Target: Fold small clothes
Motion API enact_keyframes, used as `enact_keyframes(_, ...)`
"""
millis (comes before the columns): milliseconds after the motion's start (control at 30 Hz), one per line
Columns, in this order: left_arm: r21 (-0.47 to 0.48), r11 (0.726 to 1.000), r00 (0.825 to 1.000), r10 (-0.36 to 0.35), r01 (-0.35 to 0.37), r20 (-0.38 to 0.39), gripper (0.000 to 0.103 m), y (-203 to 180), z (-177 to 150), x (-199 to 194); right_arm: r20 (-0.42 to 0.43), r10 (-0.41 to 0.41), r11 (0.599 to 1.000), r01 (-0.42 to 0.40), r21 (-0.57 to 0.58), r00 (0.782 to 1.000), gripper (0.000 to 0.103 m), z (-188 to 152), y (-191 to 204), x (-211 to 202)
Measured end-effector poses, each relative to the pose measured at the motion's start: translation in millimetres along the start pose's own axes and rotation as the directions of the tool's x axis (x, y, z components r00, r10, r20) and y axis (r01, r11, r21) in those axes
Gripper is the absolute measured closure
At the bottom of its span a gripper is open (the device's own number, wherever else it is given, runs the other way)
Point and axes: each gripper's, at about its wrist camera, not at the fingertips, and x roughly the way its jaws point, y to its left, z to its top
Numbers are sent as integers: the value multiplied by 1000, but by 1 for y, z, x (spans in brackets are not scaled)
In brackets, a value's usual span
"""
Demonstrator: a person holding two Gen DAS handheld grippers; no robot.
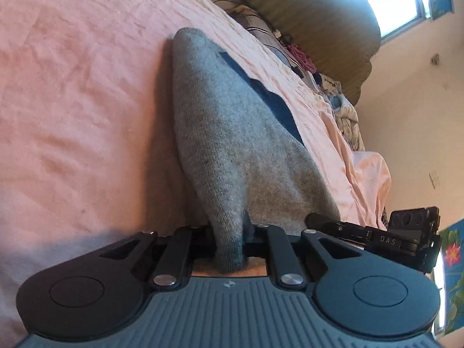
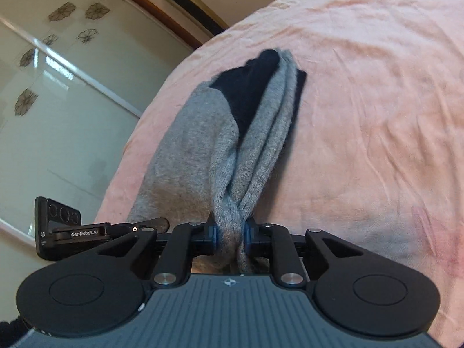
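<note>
Grey garment point(image 1: 232, 150) lifted off the pink sheet point(image 1: 72, 101).
Left gripper point(image 1: 232, 237) and right gripper point(image 2: 230, 235) each pinch a bunched edge.

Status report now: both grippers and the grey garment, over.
Left gripper shut on grey garment. Right gripper shut on same garment, fabric bunched between fingers. Garment stretched over pink bedsheet. Nothing in the way.
</note>
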Motion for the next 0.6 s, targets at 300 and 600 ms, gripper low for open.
enact_keyframes(300, 294, 939, 977, 136, -180, 165, 48, -27, -42, -34, 107, -10, 999, 6, 45, 994, 52, 0, 2, -24)
enact_keyframes(600, 229, 951, 945, 135, -208, 297, 42, -5, -63, -30, -56, -76, 996, 78, 36, 996, 88, 34, 8, 44)
